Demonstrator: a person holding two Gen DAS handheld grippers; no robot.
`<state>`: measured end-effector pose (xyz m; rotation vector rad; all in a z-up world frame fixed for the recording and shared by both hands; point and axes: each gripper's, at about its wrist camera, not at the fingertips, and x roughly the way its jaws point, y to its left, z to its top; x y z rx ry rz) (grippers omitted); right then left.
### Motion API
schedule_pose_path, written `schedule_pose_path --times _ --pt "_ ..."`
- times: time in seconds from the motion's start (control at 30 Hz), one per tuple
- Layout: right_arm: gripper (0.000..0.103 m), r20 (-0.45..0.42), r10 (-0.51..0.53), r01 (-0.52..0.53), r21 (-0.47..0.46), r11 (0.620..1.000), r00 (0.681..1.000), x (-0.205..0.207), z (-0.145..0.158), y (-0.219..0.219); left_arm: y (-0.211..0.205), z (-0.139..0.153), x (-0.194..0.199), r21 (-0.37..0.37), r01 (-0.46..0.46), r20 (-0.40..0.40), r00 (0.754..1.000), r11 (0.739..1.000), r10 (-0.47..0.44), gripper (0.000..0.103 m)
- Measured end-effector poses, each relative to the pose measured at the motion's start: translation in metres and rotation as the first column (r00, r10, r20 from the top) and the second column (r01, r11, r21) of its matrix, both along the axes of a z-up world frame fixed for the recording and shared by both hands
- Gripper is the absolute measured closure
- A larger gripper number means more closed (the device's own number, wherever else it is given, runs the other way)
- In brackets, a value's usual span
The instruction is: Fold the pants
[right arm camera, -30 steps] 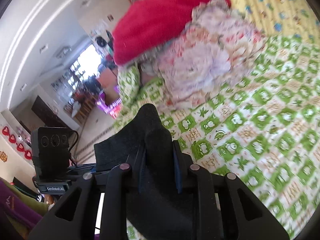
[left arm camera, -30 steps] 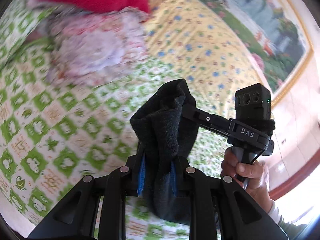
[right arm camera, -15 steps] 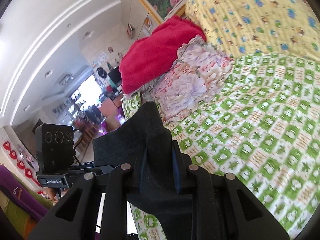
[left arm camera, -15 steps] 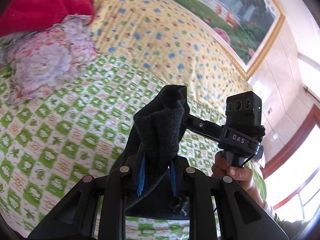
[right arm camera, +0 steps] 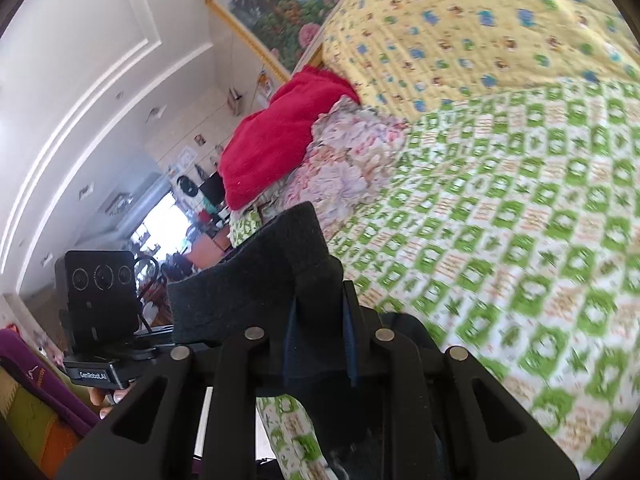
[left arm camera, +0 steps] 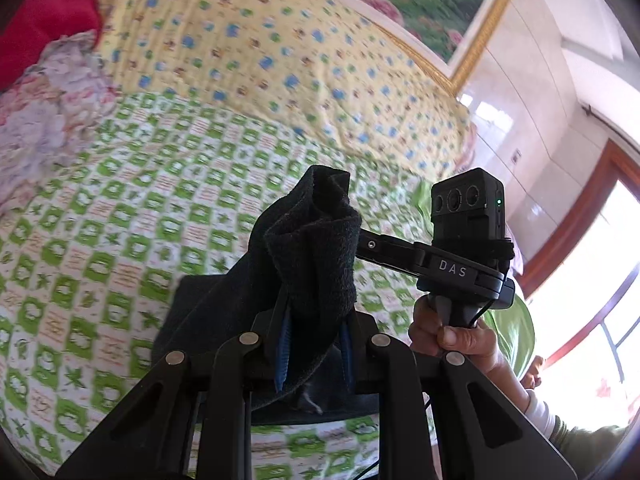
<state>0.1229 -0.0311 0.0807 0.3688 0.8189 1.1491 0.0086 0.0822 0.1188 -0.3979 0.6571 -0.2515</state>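
— While both tools stayed clamped on the pants (left arm camera: 308, 264), what changed in that last second?

— They rose and tilted back; the left tool (left arm camera: 314, 354) and right tool (right arm camera: 318, 346) each pinched a bunched edge, cloth stretched between them above the bed (left arm camera: 120, 208).

— Meaning?

— Probably a lift to let the legs hang straight before laying them down folded.

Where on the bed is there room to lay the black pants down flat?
The green-checked quilt lies bare across its wide middle, between the yellow dotted blanket at the head and the black fleece pants both grippers pinch. It is crowded at one corner: the flowery bedding and red blanket are heaped there.
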Motion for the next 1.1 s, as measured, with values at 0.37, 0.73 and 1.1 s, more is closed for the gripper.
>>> schedule_pose_path --times 0.37,0.73,1.1 --pt "0.082 -0.066 -0.113 0.114 0.016 0.993 0.991 -0.017 -0.035 -0.062 -0.069 -0.027 0.014 0.091 0.133 -0.071 0.989 0.987 -0.127 0.083" --pt "0.082 -0.121 -0.195 0.193 -0.028 0.981 0.973 -0.025 -0.069 -0.095 -0.115 -0.062 0.025 0.197 0.219 -0.121 0.973 0.956 -0.198 0.083" --pt "0.079 -0.11 -0.335 0.315 -0.17 0.934 0.936 -0.047 -0.072 -0.112 -0.123 -0.079 0.023 0.193 0.301 -0.126 0.952 0.934 -0.28 0.079"
